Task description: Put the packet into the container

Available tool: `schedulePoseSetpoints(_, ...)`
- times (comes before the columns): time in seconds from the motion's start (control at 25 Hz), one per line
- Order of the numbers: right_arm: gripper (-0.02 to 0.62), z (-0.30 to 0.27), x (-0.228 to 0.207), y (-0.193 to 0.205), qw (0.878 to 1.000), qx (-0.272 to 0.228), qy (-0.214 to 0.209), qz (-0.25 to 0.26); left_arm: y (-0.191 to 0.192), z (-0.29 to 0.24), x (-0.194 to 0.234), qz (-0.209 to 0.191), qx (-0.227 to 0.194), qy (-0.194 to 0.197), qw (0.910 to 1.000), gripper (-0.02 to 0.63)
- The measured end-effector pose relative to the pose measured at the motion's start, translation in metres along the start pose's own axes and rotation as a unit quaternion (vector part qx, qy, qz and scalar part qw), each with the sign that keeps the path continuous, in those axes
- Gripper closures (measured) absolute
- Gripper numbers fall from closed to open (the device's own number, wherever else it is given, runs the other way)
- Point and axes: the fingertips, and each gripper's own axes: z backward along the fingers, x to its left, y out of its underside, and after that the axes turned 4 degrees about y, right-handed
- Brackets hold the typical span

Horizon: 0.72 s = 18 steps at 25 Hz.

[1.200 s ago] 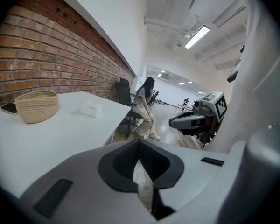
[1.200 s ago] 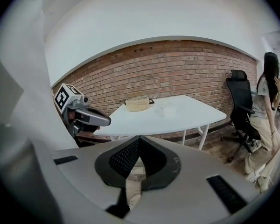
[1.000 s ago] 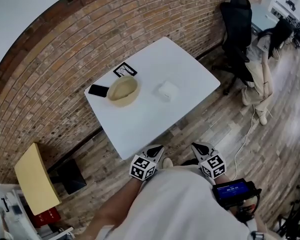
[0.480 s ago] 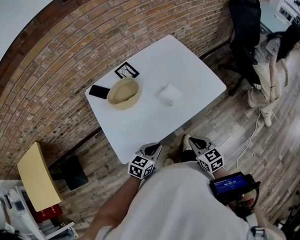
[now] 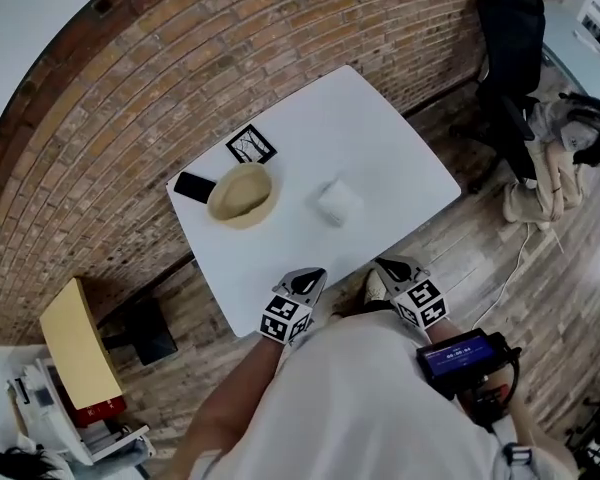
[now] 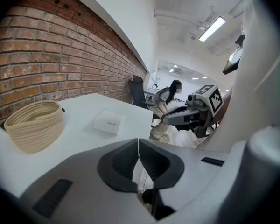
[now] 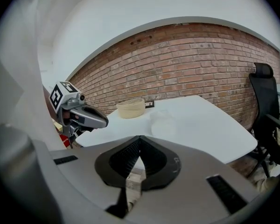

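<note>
A white packet [image 5: 337, 201] lies flat near the middle of the white table [image 5: 400, 158]; it also shows as a small box [image 6: 106, 122] in the left gripper view and as a pale packet [image 7: 164, 120] in the right one. A round woven container [image 5: 242, 194] [image 6: 33, 125] [image 7: 130, 108] stands upright to its left, with nothing visible inside. My left gripper [image 5: 310, 279] [image 6: 138, 141] hangs shut and holds nothing just off the table's near edge. My right gripper [image 5: 389, 266] [image 7: 139, 140] is beside it, also shut with nothing in it. Both are well short of the packet.
A black phone [image 5: 194, 187] and a black-and-white marker card [image 5: 251, 144] lie behind the container. A brick wall [image 5: 130, 88] runs along the table's far side. A black office chair [image 5: 510, 38] and a person [image 5: 565, 153] are at the right. A tan board [image 5: 76, 343] leans at lower left.
The view has shifted: the table now sits nearer to both grippers, whose tips have come up to its near edge. Packet and container have not moved on the table.
</note>
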Motion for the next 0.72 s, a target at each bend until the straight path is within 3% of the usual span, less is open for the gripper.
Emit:
schedulePoseSetpoints(0.24, 0.589, -0.018, -0.024, -0.008, 1.0, 0.002, -0.019, -0.002, -0.015, -0.028, 0.017, -0.008, 0.027, -0.022, 0.9994, 0.592)
schedulePoseSetpoints(0.28, 0.589, -0.02, -0.028, -0.009, 1.0, 0.003, -0.021, -0.003, -0.017, -0.034, 0.021, -0.014, 0.036, -0.025, 0.9989, 0.57)
schedulePoseSetpoints(0.4, 0.589, -0.025, -0.041, -0.012, 1.0, 0.003, -0.026, -0.006, -0.026, -0.056, 0.031, -0.039, 0.067, -0.032, 0.9964, 0.401)
schedulePoseSetpoints(0.72, 0.588, -0.026, -0.079, -0.018, 1.0, 0.001, -0.026, -0.013, -0.055, -0.114, 0.056, -0.104, 0.128, -0.036, 0.9857, 0.214)
